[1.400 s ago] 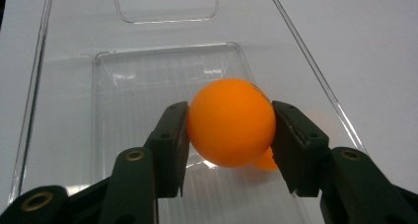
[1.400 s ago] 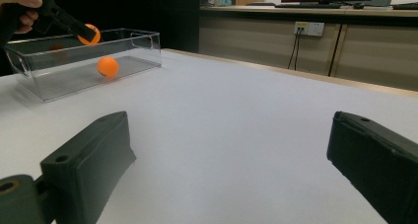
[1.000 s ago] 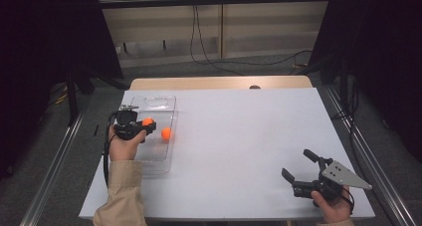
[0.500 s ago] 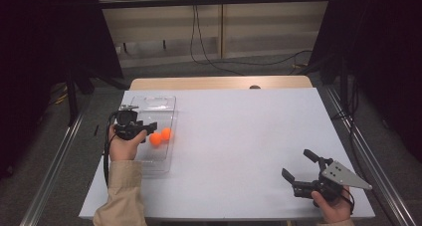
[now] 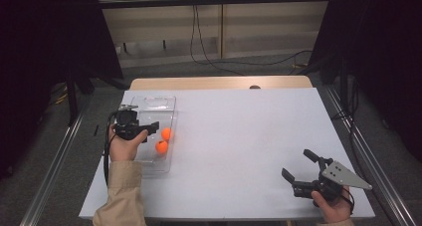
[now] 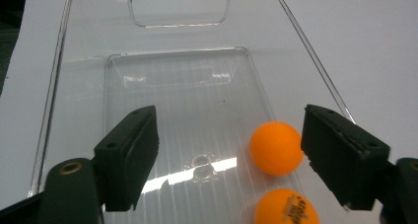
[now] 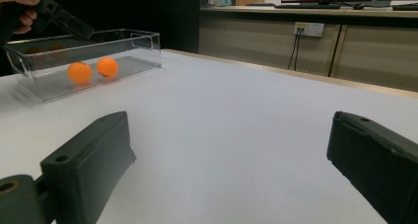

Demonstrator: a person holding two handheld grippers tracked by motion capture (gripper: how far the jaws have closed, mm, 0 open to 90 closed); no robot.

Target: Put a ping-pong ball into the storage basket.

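Orange table-tennis balls, two of them, lie on the floor of a clear plastic box (image 5: pixel 149 104) that stands along the left edge of the white table (image 5: pixel 239 136), its long side running from the near part of that edge towards the far left corner. The farther ball (image 5: pixel 166 133) and the nearer ball (image 5: pixel 161 147) rest just beside each other against the box's right wall, about midway along it; in the left gripper view the nearer one carries dark print.

The left gripper (image 5: pixel 152 128) hangs over the box, held by the left hand (image 5: pixel 124 145) from the table's left edge, its tips pointing right towards the balls. Its jaws have just been opening and stand spread with nothing pinched; in the left gripper view the farther ball sits low between them, close to one jaw without touching it.

The right gripper (image 5: pixel 299 164) is held by the right hand (image 5: pixel 332 208) near the table's near right corner, well apart from the box. Its jaws are spread wide over bare tabletop, gripping nothing.
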